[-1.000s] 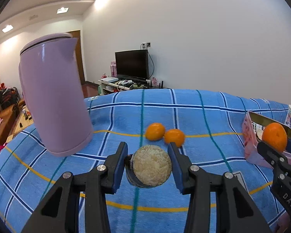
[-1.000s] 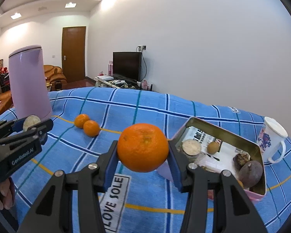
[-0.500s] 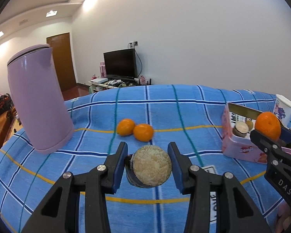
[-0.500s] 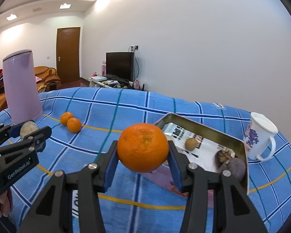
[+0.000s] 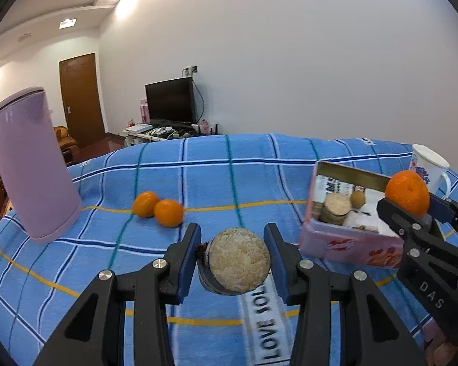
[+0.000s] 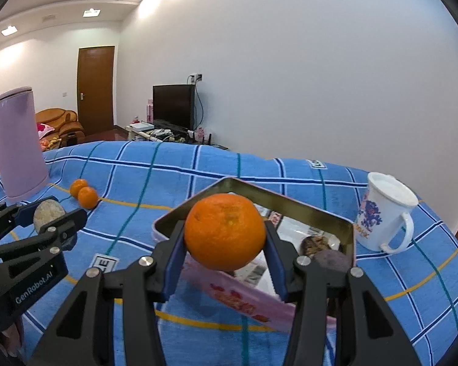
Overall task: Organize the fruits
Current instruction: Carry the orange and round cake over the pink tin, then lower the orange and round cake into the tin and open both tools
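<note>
Right wrist view: the right gripper (image 6: 226,238) is clamped on an orange (image 6: 225,231) just above the near rim of the pink tin (image 6: 290,201), nearer to it. The left gripper (image 5: 233,263) clamps a pale round fruit (image 5: 238,263) left of the tin.

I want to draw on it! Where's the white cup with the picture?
The white cup stands on the blue checked cloth at the right of the right wrist view, just beyond the pink tin.

Left tongs (image 5: 233,262) clamped on round fruit; right tongs (image 6: 226,238) clamped on orange, both raised.
</note>
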Demonstrator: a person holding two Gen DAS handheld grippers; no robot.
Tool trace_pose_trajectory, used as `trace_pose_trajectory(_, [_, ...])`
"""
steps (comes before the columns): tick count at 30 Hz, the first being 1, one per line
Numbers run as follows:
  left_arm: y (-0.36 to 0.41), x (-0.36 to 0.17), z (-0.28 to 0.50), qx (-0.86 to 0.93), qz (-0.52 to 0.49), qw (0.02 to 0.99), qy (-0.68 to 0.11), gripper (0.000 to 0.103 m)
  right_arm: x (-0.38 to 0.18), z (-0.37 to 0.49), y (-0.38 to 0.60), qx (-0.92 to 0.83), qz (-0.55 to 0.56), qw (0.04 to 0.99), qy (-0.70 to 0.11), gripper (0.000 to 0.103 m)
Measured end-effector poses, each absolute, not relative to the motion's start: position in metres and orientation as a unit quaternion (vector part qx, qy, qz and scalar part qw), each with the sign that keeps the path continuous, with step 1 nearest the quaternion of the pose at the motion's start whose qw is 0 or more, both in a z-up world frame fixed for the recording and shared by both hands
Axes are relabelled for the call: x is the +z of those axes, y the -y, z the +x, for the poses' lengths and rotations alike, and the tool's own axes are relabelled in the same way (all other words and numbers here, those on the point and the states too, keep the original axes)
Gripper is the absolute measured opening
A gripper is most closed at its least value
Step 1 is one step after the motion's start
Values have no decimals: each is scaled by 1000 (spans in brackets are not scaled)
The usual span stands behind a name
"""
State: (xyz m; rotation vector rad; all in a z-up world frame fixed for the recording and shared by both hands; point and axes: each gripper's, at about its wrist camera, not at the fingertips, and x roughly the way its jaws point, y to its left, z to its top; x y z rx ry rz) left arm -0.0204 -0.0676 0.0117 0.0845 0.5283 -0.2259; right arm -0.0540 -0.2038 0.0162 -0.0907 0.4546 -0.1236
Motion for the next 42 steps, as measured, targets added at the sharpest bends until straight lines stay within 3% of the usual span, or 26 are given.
trace_pose_trajectory(28, [183, 22, -6, -188, 48, 947, -256, 45, 31, -55, 328, -152, 23, 965, -213, 51])
trace_pose_trajectory(42, [215, 8, 10, -183, 73, 938, -285, 45, 16, -19, 342, -147, 22, 954, -259, 51])
